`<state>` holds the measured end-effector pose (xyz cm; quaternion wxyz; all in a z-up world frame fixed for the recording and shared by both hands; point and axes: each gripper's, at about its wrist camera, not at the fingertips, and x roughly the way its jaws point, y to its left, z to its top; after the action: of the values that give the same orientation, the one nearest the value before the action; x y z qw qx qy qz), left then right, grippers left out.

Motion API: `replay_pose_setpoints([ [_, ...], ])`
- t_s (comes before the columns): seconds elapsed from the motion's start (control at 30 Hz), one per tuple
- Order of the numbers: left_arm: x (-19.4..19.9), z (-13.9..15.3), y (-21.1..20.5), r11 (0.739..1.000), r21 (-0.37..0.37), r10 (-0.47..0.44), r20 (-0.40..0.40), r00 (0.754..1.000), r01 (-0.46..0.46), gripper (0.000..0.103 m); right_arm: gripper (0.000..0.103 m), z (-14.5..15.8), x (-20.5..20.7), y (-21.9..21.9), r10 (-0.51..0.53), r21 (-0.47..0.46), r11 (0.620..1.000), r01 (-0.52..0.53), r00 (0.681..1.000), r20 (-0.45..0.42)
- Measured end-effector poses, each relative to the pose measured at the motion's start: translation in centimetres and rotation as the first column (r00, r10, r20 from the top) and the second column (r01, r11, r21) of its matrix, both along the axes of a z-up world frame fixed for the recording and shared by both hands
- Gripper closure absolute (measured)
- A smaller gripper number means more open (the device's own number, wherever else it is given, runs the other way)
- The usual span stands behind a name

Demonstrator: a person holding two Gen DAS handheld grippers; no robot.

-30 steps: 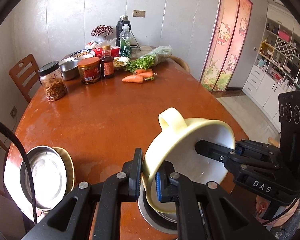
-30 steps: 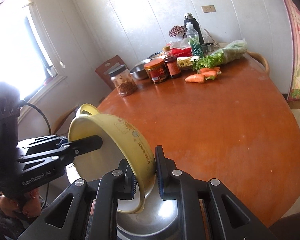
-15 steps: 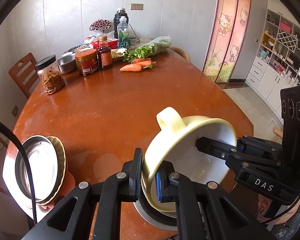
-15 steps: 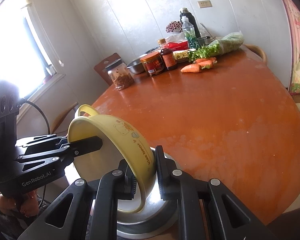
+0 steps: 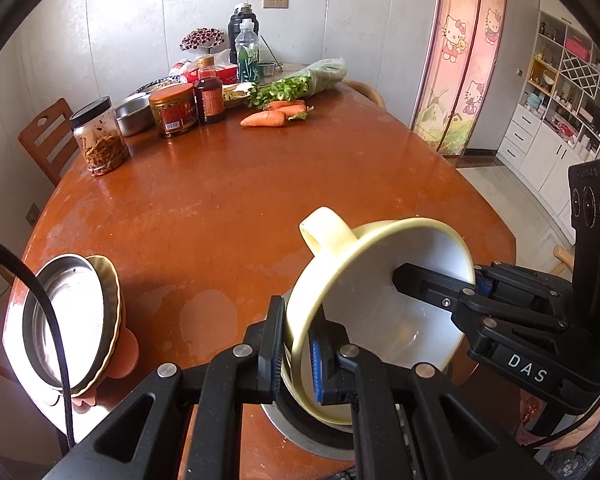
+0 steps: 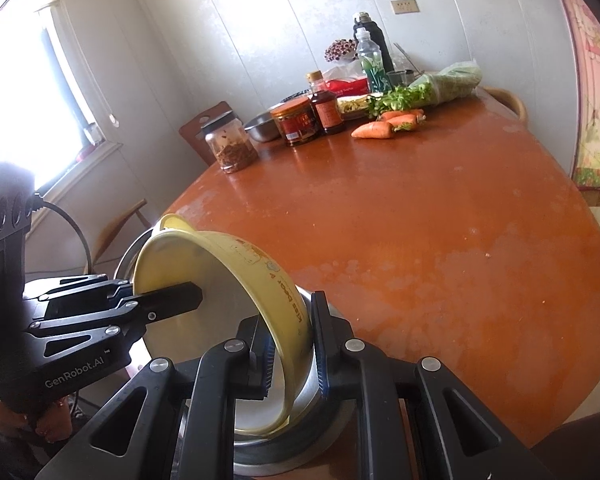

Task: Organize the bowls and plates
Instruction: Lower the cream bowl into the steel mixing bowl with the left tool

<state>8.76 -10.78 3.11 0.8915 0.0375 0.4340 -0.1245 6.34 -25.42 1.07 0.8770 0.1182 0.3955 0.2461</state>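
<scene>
At the table's (image 5: 228, 208) left edge a steel dish (image 5: 66, 316) sits in stacked plates (image 5: 114, 308). The left gripper (image 5: 296, 356) and right gripper (image 6: 292, 354) both pinch the tilted yellow bowl's (image 5: 380, 312) rim, over a steel bowl (image 6: 300, 444).

Yellow bowl (image 6: 260, 276) tilted, pinched between two hand-held grippers

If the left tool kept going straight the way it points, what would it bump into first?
The left tool already clamps the yellow bowl's rim. Pushed on, it would probably meet the steel bowl beneath first, then the table; depth is unclear.
</scene>
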Motion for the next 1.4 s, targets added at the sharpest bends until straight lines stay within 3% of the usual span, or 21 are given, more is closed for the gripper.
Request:
replay_pose_setpoints([
  [0.6, -0.7, -1.1, -0.2, 1.0, 0.022, 0.002, -0.002, 1.0, -0.002, 0.092, 0.086, -0.9, 0.1, 0.0, -0.002, 0.016, 1.0, 0.002, 1.0, -0.01],
  [0.93, -0.9, -1.4, 0.0, 1.0, 0.006, 0.0, -0.012, 1.0, 0.0, 0.088, 0.085, -0.2, -0.6, 0.2, -0.033, -0.065, 0.997, 0.036, 0.998, 0.044],
  [1.4, -1.3, -1.5, -0.2, 1.0, 0.013, -0.014, -0.012, 1.0, 0.014, 0.086, 0.064, 0.2, -0.9, -0.2, -0.057, -0.073, 0.996, 0.06, 0.998, 0.039],
])
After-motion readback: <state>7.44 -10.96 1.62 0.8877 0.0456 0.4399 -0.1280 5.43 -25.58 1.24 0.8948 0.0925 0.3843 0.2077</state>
